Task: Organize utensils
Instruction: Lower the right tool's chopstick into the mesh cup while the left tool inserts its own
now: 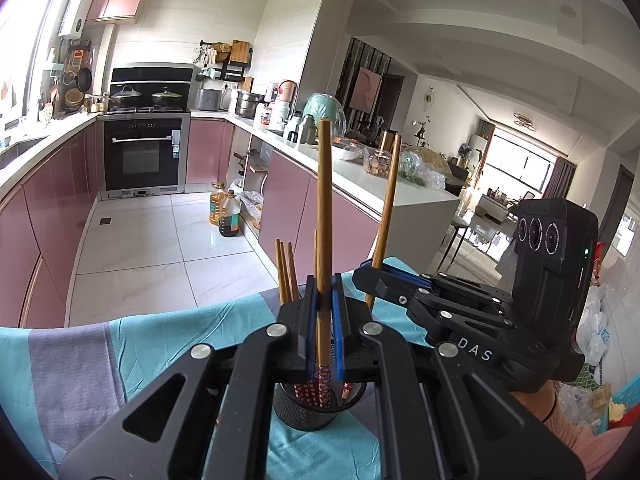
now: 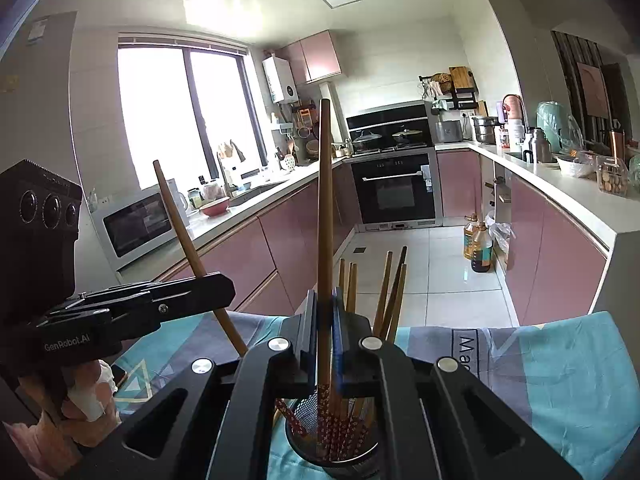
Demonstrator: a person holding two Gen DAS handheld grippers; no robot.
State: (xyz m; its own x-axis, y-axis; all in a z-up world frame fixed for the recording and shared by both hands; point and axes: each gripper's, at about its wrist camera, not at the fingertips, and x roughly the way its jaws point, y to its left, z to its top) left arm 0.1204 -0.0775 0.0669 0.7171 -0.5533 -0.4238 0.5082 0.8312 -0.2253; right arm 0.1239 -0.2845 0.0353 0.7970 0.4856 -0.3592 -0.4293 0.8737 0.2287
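A: Two grippers, one chopstick each. Left gripper point(image 1: 325, 316) clamps an upright chopstick point(image 1: 323, 216); right gripper point(image 2: 325, 328) clamps another point(image 2: 325, 216).

B: Location?

A: Both patterned lower ends sit inside the black mesh holder point(image 2: 332, 452) on the blue-grey cloth point(image 2: 560, 380), among other chopsticks point(image 2: 390, 296).

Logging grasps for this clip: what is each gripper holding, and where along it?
Each holds one chopstick above the mesh holder. The left gripper and the right gripper both pinch the plain wooden shaft just above the patterned end.
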